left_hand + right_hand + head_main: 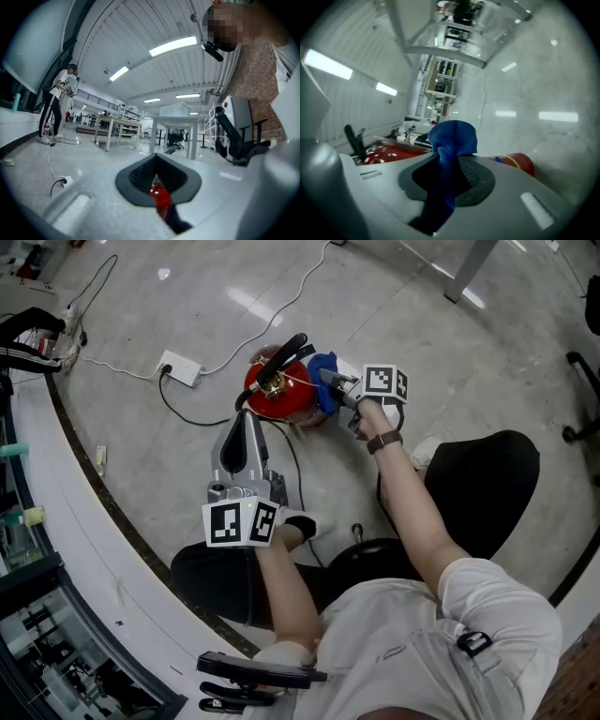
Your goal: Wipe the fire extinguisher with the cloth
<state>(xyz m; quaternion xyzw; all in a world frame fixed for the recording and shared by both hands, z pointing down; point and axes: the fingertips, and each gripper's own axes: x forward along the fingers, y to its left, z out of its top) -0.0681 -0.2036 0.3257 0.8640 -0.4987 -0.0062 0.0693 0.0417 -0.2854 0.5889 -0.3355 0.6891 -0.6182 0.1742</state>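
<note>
Your right claw point(450, 174) is clamped on the bunched blue cloth point(452, 136). The cloth's free end pokes out past the tips against the side of the fire extinguisher point(286, 404). The extinguisher appears to stand upright on the floor point(441, 343), out in the open, near the white power strip point(180, 368) and in front of your chair.

Your left claw point(246, 420) points at the near side of the red body. Its jaws are drawn almost together, leaving a thin slit with red showing through. Nothing is plainly gripped, and I can't tell whether the tips touch the cylinder.

Risks, as judged from here:
- Tipping. The cylinder is not braced by any grip, so a firm sideways wipe from the right could rock it or knock it over. Steady it with the left claw first.
- Snagging. The cloth is close to the black lever point(284, 354) and the brass valve. A loose fold catching there could drag the head or press the lever.
- Cloth slipping. Only a bunch is pinched, so a hard drag may pull it free.
- The black cable point(178, 409) lies beside the base, where the cloth or the left claw could hook it.

Containers: the only one is the extinguisher's own sealed cylinder, and its contents cannot be seen.
</note>
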